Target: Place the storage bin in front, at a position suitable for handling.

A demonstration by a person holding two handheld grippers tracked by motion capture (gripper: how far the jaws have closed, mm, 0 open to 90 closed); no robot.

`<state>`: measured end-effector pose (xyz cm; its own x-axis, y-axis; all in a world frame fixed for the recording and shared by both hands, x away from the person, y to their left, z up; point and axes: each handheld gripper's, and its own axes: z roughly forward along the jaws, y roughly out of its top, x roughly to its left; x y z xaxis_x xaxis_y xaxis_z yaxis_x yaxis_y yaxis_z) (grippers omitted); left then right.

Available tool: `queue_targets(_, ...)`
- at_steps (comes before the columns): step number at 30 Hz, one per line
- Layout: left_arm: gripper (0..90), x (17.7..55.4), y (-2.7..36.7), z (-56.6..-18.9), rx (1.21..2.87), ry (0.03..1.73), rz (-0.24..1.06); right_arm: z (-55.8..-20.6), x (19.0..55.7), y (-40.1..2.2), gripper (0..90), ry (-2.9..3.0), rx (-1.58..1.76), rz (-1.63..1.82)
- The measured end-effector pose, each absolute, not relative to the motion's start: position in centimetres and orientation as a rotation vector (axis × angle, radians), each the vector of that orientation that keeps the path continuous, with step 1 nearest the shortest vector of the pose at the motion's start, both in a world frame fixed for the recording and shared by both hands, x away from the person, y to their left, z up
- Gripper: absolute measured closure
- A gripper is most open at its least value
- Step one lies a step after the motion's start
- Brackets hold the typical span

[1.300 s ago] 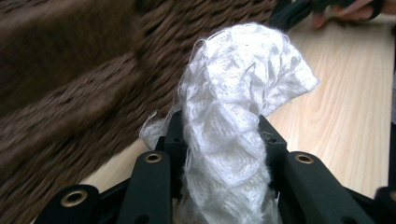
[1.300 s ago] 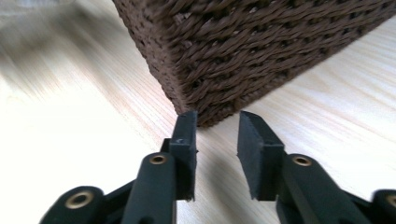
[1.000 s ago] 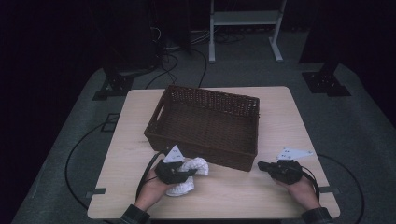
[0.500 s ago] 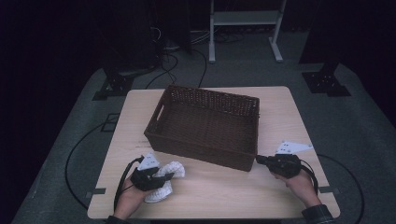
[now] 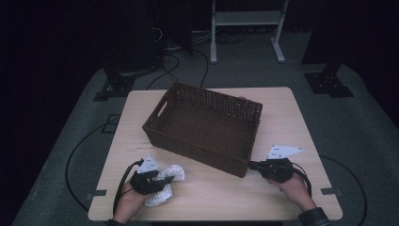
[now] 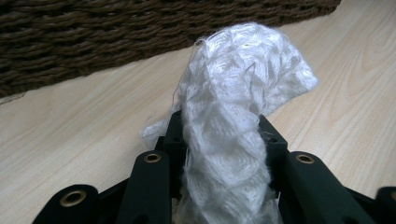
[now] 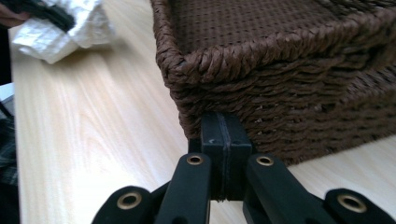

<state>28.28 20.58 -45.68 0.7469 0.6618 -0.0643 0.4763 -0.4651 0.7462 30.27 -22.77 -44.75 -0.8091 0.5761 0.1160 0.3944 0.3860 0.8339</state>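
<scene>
A crumpled white knitted cloth (image 5: 172, 173) lies on the near left of the wooden table (image 5: 282, 122), and my left gripper (image 5: 160, 182) is shut on it. In the left gripper view the cloth (image 6: 233, 112) rises between the two black jaws of that gripper (image 6: 222, 137), which press on its sides. A dark brown woven basket (image 5: 197, 153) stands in the middle of the table with nothing visible inside. My right gripper (image 5: 251, 165) is shut with nothing in it. Its joined tips (image 7: 224, 135) rest against the low near corner of the basket (image 7: 289, 93).
The basket wall (image 6: 116, 37) runs just beyond the held cloth. From the right gripper view the cloth (image 7: 60, 32) and the other gripper (image 7: 42, 11) lie far off along the table's near edge. Cables trail on the floor around the table.
My left gripper carried the cloth leftward and nearer the table's front edge, then stopped. My right gripper slid left up to the basket's near corner.
</scene>
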Motion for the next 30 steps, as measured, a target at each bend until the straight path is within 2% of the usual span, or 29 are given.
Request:
queue_targets(25, 64.8, 28.3, 20.9, -45.5, 2.154, 0.845, 0.303, -44.8, 30.9, -12.3, 89.0, 2.571, 0.644, 1.446)
queue_targets(29, 64.8, 28.3, 20.9, -45.5, 2.151, 0.849, 0.304, -44.8, 31.1, -11.1, 83.6, 2.589, 0.613, 1.451)
queue_targets(30, 64.8, 28.3, 21.0, -45.5, 2.148, 0.85, 0.305, -44.7, 31.1, -11.2, 77.3, 2.597, 0.6, 1.442)
